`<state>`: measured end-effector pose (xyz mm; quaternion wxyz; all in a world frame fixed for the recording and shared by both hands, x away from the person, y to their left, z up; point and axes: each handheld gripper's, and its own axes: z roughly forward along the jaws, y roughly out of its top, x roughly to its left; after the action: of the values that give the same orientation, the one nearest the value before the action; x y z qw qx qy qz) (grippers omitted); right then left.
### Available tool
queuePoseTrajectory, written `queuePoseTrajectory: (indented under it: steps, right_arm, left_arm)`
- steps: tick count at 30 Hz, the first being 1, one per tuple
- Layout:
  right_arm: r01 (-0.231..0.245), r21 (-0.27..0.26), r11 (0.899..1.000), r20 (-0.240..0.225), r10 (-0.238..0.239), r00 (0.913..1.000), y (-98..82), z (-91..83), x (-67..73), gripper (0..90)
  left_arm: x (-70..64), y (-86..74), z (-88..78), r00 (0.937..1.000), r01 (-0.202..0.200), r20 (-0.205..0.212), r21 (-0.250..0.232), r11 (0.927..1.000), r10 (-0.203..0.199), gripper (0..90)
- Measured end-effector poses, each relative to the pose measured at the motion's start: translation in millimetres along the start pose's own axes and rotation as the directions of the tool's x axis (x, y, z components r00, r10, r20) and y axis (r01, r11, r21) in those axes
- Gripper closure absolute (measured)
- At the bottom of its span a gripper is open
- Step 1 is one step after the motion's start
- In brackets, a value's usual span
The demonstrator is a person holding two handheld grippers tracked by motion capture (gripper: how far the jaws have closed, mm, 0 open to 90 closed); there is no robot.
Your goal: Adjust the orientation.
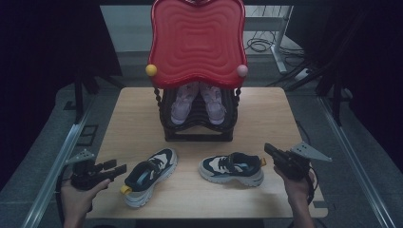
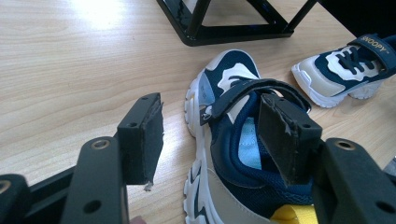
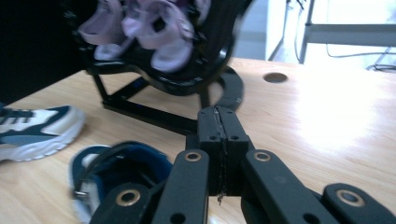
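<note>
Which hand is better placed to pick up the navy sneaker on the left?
Left. The left gripper is open, its fingers straddling the left sneaker's collar; the right gripper is shut.

A rack stands at the back middle of the table, and two small shoes sit side by side in it, under its big top. In front of the rack, two more shoes lie apart on the table: the left shoe and the right shoe. The left gripper is just left of the left shoe, and the right gripper is just right of the right shoe.
</note>
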<state>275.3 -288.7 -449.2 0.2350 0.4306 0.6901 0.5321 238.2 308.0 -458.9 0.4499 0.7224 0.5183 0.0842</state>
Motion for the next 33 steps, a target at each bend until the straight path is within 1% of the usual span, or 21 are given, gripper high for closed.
queuePoseTrajectory:
  steps: [3,7,10,11,12,16,18,21,27,32,33]
  right_arm:
    - [-0.016,0.021,1.0,0.013,0.015,0.9998,-8.4,4.8,-11.6,89.8]
    - [-0.015,0.059,0.998,0.011,0.015,0.9998,-17.8,11.7,-18.8,89.8]
    - [-0.014,0.084,0.996,-0.001,0.014,0.9999,-25.0,17.8,-22.5,89.8]
    - [-0.012,0.093,0.996,-0.004,0.013,0.9999,-27.0,19.7,-23.4,89.8]
    - [-0.013,0.097,0.995,-0.01,0.014,0.9998,-28.8,21.3,-24.6,89.8]
    - [-0.003,0.127,0.992,-0.05,0.01,0.9987,-34.8,28.6,-28.5,89.8]
    - [0.003,0.154,0.988,-0.082,0.01,0.9966,-38.4,33.4,-29.1,89.8]
    - [0.008,0.191,0.982,-0.108,0.012,0.9941,-45.0,40.1,-29.6,89.8]
    - [0.039,0.205,0.978,-0.137,-0.011,0.9905,-50.0,44.5,-26.7,89.8]
    - [0.036,0.204,0.978,-0.138,-0.008,0.9904,-50.9,42.4,-26.2,89.8]
    - [0.042,0.203,0.978,-0.139,-0.014,0.9902,-50.9,41.8,-26.1,89.8]
  left_arm:
    - [0.5,-0.3,0.4,1.0,0.0,0.0,0.002,1.0,0.0,40.7]
    - [1.2,-0.6,-0.4,1.0,0.0,0.003,0.001,1.0,0.0,40.7]
    - [1.8,-0.5,-1.0,0.9998,0.005,0.019,-0.005,1.0,-0.005,40.7]
    - [1.5,-0.4,-1.2,1.0,0.001,0.007,-0.005,1.0,-0.001,40.6]
    - [1.2,-0.3,-1.1,1.0,-0.001,0.001,-0.003,1.0,0.001,40.6]
    - [1.4,-0.4,-0.6,1.0,-0.001,0.006,-0.005,1.0,0.001,40.4]
    - [1.5,-0.4,-0.1,1.0,-0.001,0.009,0.001,1.0,0.001,40.3]
    - [2.1,-0.5,0.8,0.9999,-0.001,0.015,0.003,1.0,0.001,40.3]
    - [3.2,-0.9,0.7,0.9998,0.003,0.018,0.002,1.0,-0.003,40.2]
    - [3.2,-0.7,-0.8,0.9998,0.005,0.018,-0.009,0.9999,-0.005,40.2]
    - [3.3,-0.7,-1.1,0.9998,0.005,0.018,-0.006,1.0,-0.005,40.2]
